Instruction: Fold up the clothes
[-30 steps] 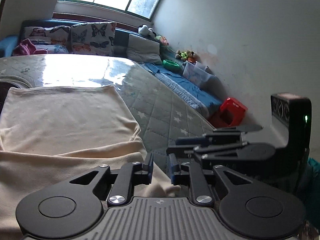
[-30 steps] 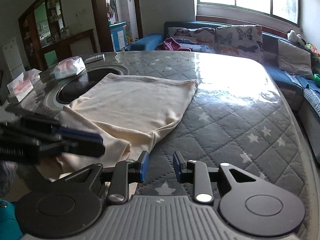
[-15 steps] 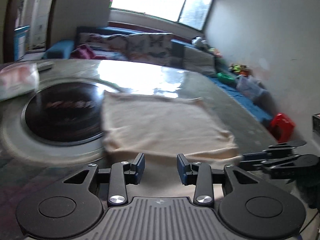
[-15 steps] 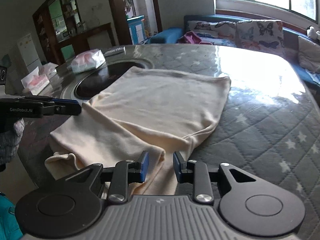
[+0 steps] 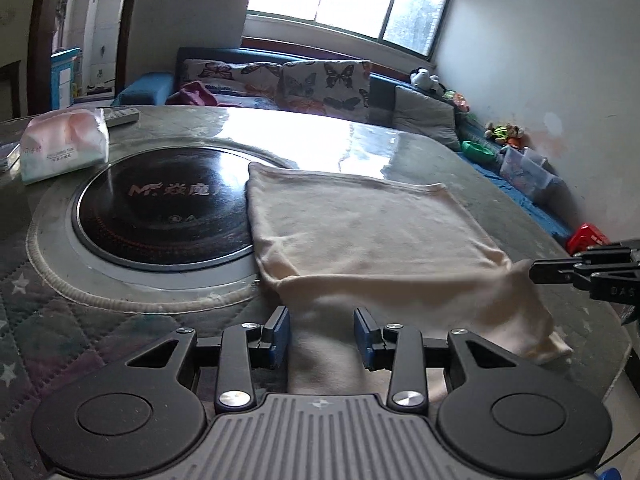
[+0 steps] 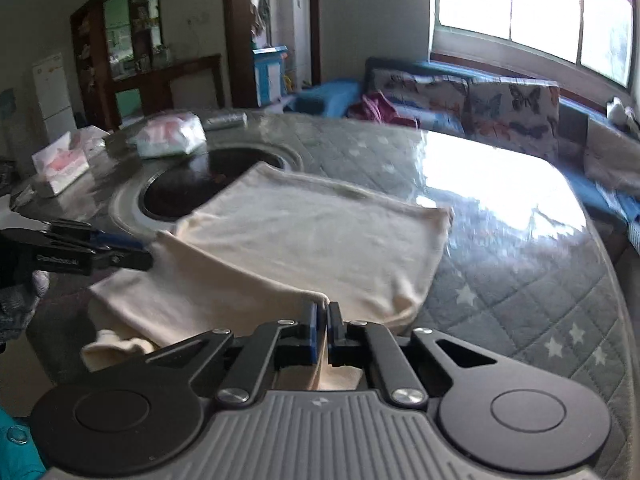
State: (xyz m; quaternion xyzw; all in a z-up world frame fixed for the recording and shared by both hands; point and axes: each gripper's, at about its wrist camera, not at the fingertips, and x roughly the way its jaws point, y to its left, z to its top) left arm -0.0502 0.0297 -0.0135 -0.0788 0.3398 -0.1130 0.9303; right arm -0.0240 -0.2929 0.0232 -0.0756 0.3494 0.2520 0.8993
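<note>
A cream garment (image 5: 368,236) lies partly folded on the quilted table (image 5: 500,184), its far layer flat and a loose flap drooping toward the near right edge. My left gripper (image 5: 322,336) hovers open over the near edge of the cloth, which shows between the blue pads without being pinched. In the right wrist view the cream garment (image 6: 320,236) has a raised fold at its near edge. The right gripper (image 6: 323,320) is closing onto that fold, pads pressed against the cloth. The right gripper (image 5: 534,272) also reaches in from the right in the left wrist view, and the left gripper (image 6: 144,258) from the left.
A round black hob (image 5: 160,208) is set into the table left of the garment. Behind it lie a tissue pack (image 5: 64,148) and a remote (image 5: 120,116); a tissue box (image 6: 60,160) sits further left. A sofa with butterfly cushions (image 5: 320,84) lines the far wall.
The left gripper swung left along the garment's near edge and its jaws opened wider. The right gripper moved onto the near fold and shut on it, lifting the cloth slightly.
</note>
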